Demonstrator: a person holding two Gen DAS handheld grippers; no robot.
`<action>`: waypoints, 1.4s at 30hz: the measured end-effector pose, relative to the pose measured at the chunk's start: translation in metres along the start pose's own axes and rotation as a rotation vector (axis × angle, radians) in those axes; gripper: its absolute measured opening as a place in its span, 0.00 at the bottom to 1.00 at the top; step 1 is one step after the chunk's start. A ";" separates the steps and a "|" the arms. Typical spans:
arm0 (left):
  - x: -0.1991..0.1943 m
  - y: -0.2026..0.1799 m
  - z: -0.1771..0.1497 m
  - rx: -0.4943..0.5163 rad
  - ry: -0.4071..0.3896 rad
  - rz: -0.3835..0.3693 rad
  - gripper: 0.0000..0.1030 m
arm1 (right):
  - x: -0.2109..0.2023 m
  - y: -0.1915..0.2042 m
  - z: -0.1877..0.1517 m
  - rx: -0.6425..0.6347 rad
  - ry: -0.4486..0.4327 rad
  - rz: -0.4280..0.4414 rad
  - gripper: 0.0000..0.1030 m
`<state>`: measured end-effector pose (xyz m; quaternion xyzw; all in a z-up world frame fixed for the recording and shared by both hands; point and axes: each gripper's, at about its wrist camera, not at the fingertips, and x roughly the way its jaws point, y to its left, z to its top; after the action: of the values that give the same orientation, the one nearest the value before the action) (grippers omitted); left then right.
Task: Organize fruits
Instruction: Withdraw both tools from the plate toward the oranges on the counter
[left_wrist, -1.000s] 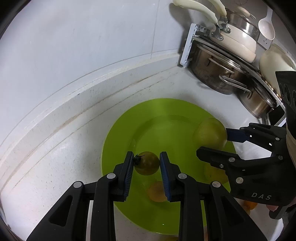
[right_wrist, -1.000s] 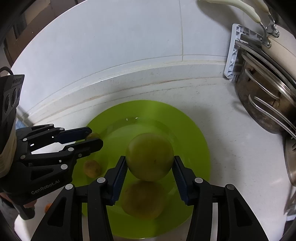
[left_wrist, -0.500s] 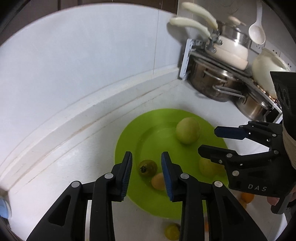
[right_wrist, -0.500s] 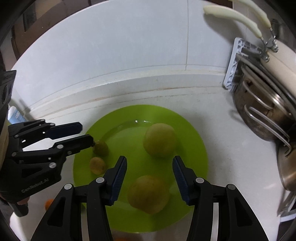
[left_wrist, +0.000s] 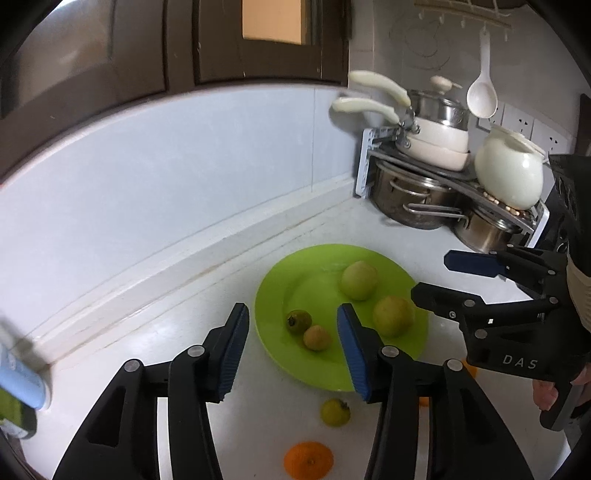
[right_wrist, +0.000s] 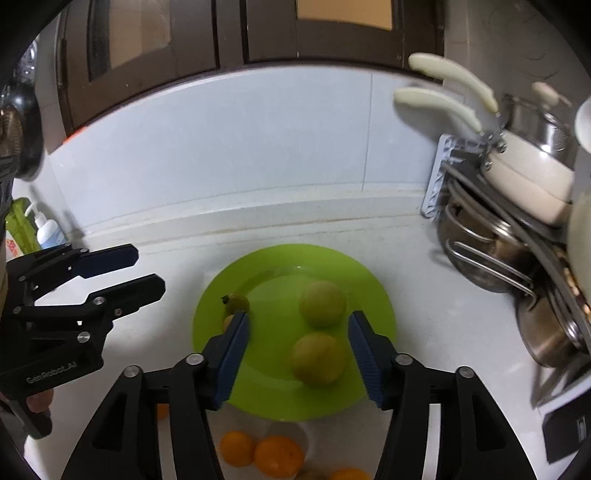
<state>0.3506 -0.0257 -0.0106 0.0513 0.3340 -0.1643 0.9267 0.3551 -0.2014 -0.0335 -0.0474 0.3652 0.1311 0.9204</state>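
A green plate (left_wrist: 299, 280) (right_wrist: 362, 288) lies on the white counter. It holds two large green fruits (left_wrist: 359, 280) (left_wrist: 393, 316) (right_wrist: 322, 303) (right_wrist: 318, 359), a small dark-stemmed green fruit (left_wrist: 298, 322) (right_wrist: 238, 302) and a small yellow fruit (left_wrist: 316, 336). My left gripper (left_wrist: 291, 347) is open and empty, raised in front of the plate. My right gripper (right_wrist: 297, 350) is open and empty above the plate's near side. Each gripper shows in the other's view: the right (left_wrist: 439, 273), the left (right_wrist: 147, 271).
A small green fruit (left_wrist: 334, 412) and an orange (left_wrist: 308, 460) lie on the counter in front of the plate. Several oranges (right_wrist: 276, 455) sit below the right gripper. A rack with pots and pans (left_wrist: 424, 184) (right_wrist: 517, 229) stands at the right. Bottles (right_wrist: 44, 229) stand at the left.
Both grippers let go of their fruits onto the plate, opened wide, and pulled back and up. The large green fruit and the small stemmed fruit now rest on the plate.
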 end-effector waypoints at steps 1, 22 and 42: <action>-0.008 -0.001 -0.002 -0.001 -0.014 0.002 0.52 | -0.004 0.001 -0.002 0.000 -0.006 -0.004 0.57; -0.104 -0.016 -0.063 -0.052 -0.152 0.173 0.73 | -0.103 0.023 -0.068 0.088 -0.172 -0.190 0.66; -0.096 -0.024 -0.114 -0.105 -0.140 0.281 0.78 | -0.103 -0.004 -0.120 0.283 -0.125 -0.280 0.72</action>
<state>0.2043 0.0006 -0.0369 0.0374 0.2663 -0.0184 0.9630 0.2056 -0.2484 -0.0503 0.0401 0.3121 -0.0480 0.9480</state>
